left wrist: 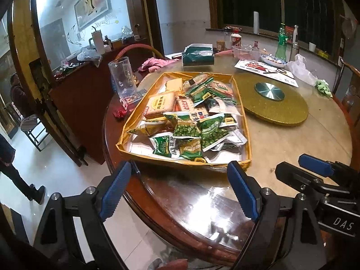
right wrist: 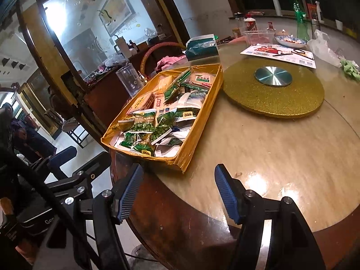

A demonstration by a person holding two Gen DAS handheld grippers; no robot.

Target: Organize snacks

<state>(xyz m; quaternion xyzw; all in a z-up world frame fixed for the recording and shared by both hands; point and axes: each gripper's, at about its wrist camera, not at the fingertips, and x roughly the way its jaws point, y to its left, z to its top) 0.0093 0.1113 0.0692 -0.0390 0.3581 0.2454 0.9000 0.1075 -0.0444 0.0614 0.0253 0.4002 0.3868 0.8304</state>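
Near the table (left wrist: 292,139) edge sits the gold tray (left wrist: 126,145) w/ snack packets (left wrist: 191,132) (mostly green); left gripper (left wrist: 177,191) and right gripper (right wrist: 177,191) hover just short of the tray, fingers apart, empty.

A gold turntable (left wrist: 273,105) lay on the round desk (right wrist: 281,153) — a green bottle (left wrist: 282,42) stood far behind it. A clear plastic jug (left wrist: 122,76) stood near the desk's left edge, a teal tissue pack (right wrist: 201,47) beyond.
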